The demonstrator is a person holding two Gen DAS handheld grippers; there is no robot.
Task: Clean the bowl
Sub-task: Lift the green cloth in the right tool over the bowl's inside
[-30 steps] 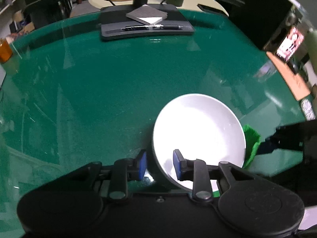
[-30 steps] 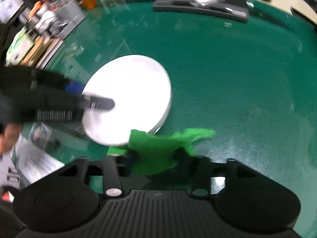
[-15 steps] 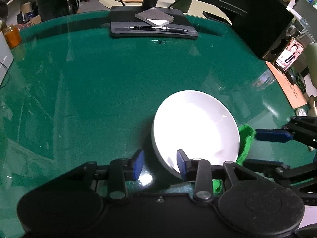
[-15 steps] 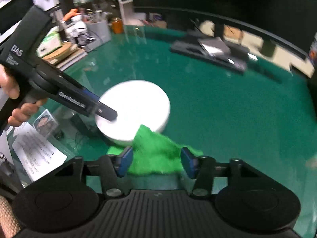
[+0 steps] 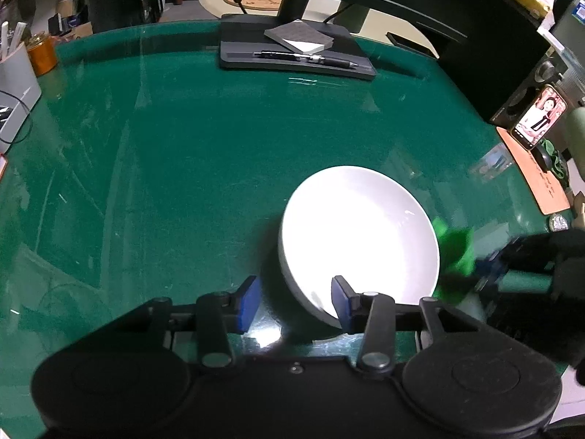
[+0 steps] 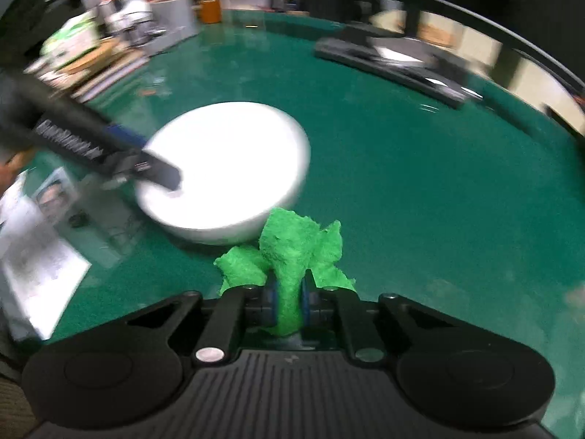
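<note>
Since the frame half a second back, the right gripper (image 6: 288, 301) has closed: its jaws, then spread around the green cloth (image 6: 292, 252), are now clenched on it, with the bunched cloth standing up between them. The left gripper (image 5: 295, 301) has stayed spread wide across the near rim of the bowl (image 5: 360, 234), one finger (image 5: 342, 301) inside and the other outside, pinching nothing.

The bowl sits on the green table (image 5: 182, 153), lower centre-right in the left view and centre-left in the right view, with the cloth just beside its wall.

Risks, as I judge them: with the left jaws slack, a wiping push could slide or tip the bowl on the glossy top; the cloth, held by one narrow fold, could pull free.

Count: one bowl, one cloth, two grippers.
</note>
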